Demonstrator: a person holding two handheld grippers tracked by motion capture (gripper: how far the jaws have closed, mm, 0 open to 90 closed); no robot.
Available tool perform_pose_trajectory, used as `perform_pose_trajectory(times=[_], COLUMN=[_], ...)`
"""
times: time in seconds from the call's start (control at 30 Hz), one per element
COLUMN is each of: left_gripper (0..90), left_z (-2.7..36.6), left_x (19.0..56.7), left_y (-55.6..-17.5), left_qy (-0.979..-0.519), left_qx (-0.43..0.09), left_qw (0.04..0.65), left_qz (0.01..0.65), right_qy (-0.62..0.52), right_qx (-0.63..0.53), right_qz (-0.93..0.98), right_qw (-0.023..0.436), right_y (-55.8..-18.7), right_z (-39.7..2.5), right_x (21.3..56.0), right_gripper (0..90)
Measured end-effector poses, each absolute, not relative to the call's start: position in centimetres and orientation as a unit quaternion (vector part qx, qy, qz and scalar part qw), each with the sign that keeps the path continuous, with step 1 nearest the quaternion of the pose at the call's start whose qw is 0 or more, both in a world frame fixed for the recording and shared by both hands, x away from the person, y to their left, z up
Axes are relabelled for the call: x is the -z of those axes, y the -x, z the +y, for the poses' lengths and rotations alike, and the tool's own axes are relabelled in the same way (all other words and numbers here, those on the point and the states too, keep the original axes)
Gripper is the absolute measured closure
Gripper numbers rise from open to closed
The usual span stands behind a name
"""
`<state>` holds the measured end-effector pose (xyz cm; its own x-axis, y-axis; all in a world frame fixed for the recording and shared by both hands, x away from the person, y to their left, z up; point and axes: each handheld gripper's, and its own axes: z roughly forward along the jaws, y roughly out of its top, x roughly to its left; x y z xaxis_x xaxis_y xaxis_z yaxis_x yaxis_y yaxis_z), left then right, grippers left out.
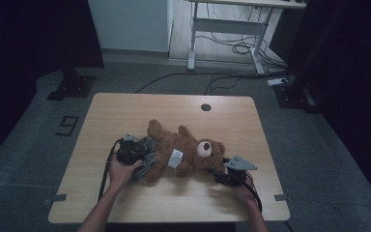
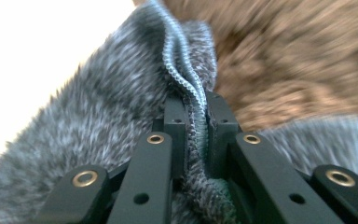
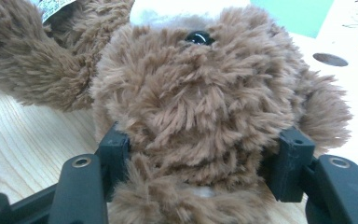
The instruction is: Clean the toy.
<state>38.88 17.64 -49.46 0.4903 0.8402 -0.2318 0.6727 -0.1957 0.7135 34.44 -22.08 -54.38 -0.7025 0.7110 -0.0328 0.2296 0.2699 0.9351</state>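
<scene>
The left gripper [image 2: 196, 135] has its 2 jaws pressed close together on the ribbed hem of a grey fuzzy garment [image 2: 98, 126], the knit edge pinched flat between them and standing up above the tips. The right gripper [image 3: 205, 163] is spread wide, its jaws set at either side of the head of the teddy bear [image 3: 205, 98] and pressing into the fur, so it holds the head rather than merely hovering by it. In the high view the bear [image 1: 183, 147] lies on its back across the middle of the wooden table [image 1: 125, 111], head toward the right gripper [image 1: 229, 175], legs toward the left gripper [image 1: 130, 153], with the grey garment [image 1: 147, 162] bunched around its lower body and a white tag [image 1: 176, 158] on its belly. The step in hand looks like working the garment along the bear's legs while the head is steadied; whether it is going on or coming off I cannot tell. The next move likely calls for a steady pull along the body with the hem kept pinched, the right side bracing so the toy does not slide. No container is on the table, and nothing here holds anything else.
</scene>
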Motion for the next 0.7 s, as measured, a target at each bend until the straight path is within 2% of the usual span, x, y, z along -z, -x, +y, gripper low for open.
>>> perform_pose_trajectory(times=[0.17, 0.3, 0.47, 0.6, 0.7], left_gripper=[80.7, 80.5, 80.4, 80.6, 80.8], left_z=[16.6, 13.8, 10.8, 11.3, 12.4], left_x=[45.7, 44.0, 45.5, 46.7, 47.6], left_y=[-38.6, -39.7, -41.5, -41.5, -41.4], left_qy=[-0.766, -0.779, -0.791, -0.783, -0.787], left_qx=[-0.113, -0.105, -0.098, -0.095, -0.110], left_qw=[0.438, 0.440, 0.408, 0.415, 0.388], left_qz=[0.457, 0.435, 0.445, 0.454, 0.468], right_qy=[-0.310, -0.311, -0.312, -0.311, -0.310], right_qx=[-0.521, -0.521, -0.521, -0.522, -0.523], right_qz=[0.761, 0.761, 0.761, 0.760, 0.760], right_qw=[0.231, 0.230, 0.229, 0.229, 0.229], right_y=[-34.5, -34.5, -34.5, -34.5, -34.5], right_z=[-22.1, -22.1, -22.2, -22.2, -22.2], right_x=[54.4, 54.4, 54.4, 54.4, 54.4], right_gripper=[37.7, 37.6, 37.6, 37.5, 37.5])
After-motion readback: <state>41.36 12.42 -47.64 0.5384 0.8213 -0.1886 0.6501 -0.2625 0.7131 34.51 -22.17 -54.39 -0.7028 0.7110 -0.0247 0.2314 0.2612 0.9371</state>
